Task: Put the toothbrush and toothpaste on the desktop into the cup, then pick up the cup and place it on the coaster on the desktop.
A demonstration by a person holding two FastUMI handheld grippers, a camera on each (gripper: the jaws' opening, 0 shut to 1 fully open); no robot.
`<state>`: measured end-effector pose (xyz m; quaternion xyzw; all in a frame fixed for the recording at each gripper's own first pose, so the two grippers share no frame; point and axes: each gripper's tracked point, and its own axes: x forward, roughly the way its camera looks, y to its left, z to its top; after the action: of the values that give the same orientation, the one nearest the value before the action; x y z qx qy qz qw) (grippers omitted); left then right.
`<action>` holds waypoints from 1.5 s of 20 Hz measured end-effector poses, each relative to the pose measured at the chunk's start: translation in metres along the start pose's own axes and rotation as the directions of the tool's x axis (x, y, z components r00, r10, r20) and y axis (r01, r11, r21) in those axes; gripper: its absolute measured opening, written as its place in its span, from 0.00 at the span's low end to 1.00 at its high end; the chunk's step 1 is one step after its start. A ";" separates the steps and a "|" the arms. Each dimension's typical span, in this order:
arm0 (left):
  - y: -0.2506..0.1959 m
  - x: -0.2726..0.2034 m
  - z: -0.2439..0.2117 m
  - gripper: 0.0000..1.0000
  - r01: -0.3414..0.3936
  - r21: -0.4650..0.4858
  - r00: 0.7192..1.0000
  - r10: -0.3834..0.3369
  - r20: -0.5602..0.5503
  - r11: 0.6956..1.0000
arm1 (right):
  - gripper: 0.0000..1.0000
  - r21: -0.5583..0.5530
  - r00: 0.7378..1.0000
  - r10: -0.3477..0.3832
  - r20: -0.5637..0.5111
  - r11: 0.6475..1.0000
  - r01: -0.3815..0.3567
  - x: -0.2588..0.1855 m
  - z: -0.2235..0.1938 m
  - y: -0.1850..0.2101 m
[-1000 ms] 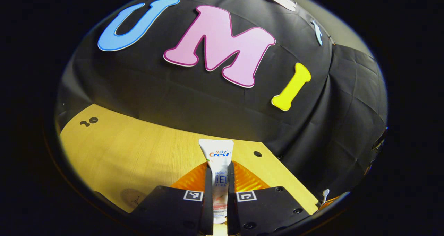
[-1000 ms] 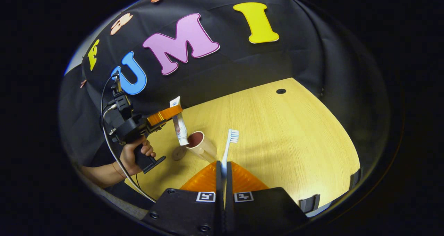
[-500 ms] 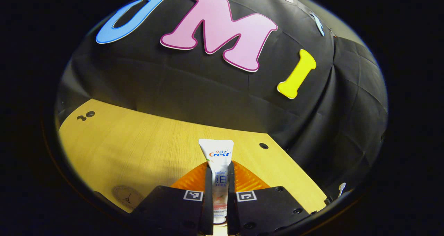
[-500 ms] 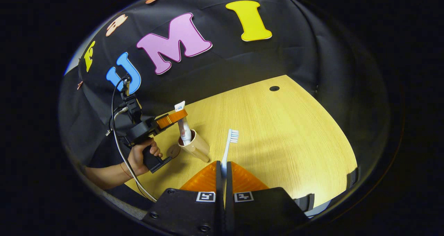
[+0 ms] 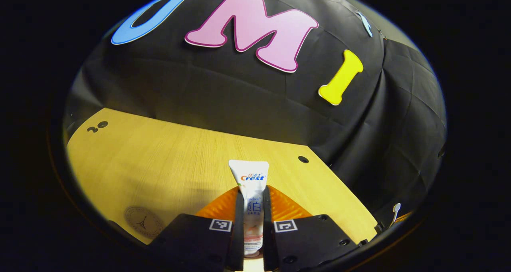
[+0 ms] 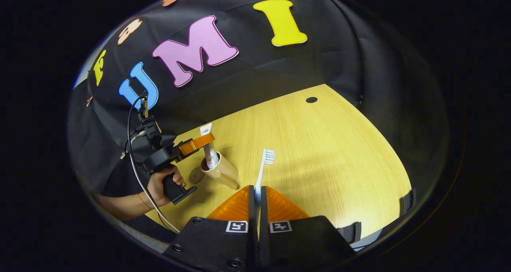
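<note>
In the left gripper view, a round coaster [image 5: 143, 223] lies flat on the wooden bench [image 5: 167, 172] at the lower left, near the bench's edge. To its right, the left claw [image 5: 252, 208] pinches a white toothpaste tube [image 5: 252, 192] between both fingers; the flat crimped end of the tube stands up above the fingertips. At the far right edge of this view, the head of the toothbrush [image 5: 395, 209] peeks in.

In the right gripper view, going from the left, a hand [image 6: 163, 184] grips the handle of the left claw [image 6: 201, 140], with a cable looping away from it. That claw holds the toothpaste tube [image 6: 209, 154] upright, with its lower end inside the tan cup [image 6: 219, 170]. The cup stands on the bench [image 6: 319, 152], and the coaster [image 6: 195, 175] lies just beside it on its left, partly hidden by the cup. Further right, the right claw [image 6: 256, 194] is pressed together on the handle of a white toothbrush [image 6: 264, 166], whose bristled head points away from the camera, above the bench and near the cup's right side.
</note>
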<state>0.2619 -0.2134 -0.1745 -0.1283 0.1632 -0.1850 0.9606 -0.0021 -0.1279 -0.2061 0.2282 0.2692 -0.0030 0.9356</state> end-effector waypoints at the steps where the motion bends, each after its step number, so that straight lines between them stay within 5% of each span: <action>1: -0.001 0.000 -0.001 0.25 0.003 0.001 1.000 -0.003 -0.001 1.000 | 0.05 0.001 1.000 -0.001 -0.001 1.000 0.001 0.000 -0.001 0.000; 13: -0.010 -0.012 -0.030 0.41 0.037 0.053 0.997 -0.033 -0.076 0.998 | 0.05 0.021 1.000 0.007 0.008 1.000 -0.007 -0.011 -0.005 0.004; 14: -0.011 -0.015 -0.028 0.52 0.039 0.055 0.997 -0.035 -0.073 0.998 | 0.05 0.026 1.000 0.012 0.012 1.000 -0.013 -0.011 -0.004 0.006; 15: -0.013 -0.018 -0.027 0.46 0.039 0.064 0.997 -0.035 -0.066 0.997 | 0.05 0.031 1.000 0.017 0.017 0.999 -0.018 -0.012 -0.004 0.009; 17: -0.015 -0.024 -0.023 0.60 0.043 0.084 0.998 -0.038 -0.051 0.996 | 0.05 0.038 0.999 0.026 0.027 0.999 -0.027 -0.012 -0.002 0.014; 18: -0.015 -0.026 -0.020 0.52 0.042 0.094 0.998 -0.038 -0.044 0.995 | 0.05 0.042 0.999 0.031 0.033 0.999 -0.032 -0.013 -0.001 0.017; 19: -0.015 -0.029 -0.020 0.63 0.043 0.101 0.998 -0.039 -0.040 0.994 | 0.05 0.046 0.999 0.036 0.039 0.998 -0.038 -0.014 0.001 0.021; 20: -0.015 -0.031 -0.019 0.55 0.040 0.107 0.999 -0.036 -0.039 0.993 | 0.05 0.049 0.998 0.039 0.048 0.998 -0.042 -0.014 -0.004 0.018; 30: -0.010 -0.104 0.020 0.64 0.048 0.135 0.996 -0.057 0.063 0.990 | 0.05 0.085 0.979 0.096 0.179 0.990 -0.112 -0.006 0.033 0.062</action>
<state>0.1747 -0.1775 -0.1258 -0.0742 0.1148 -0.2162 0.9667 0.0170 -0.0870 -0.1516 0.2848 0.1735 0.0134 0.9427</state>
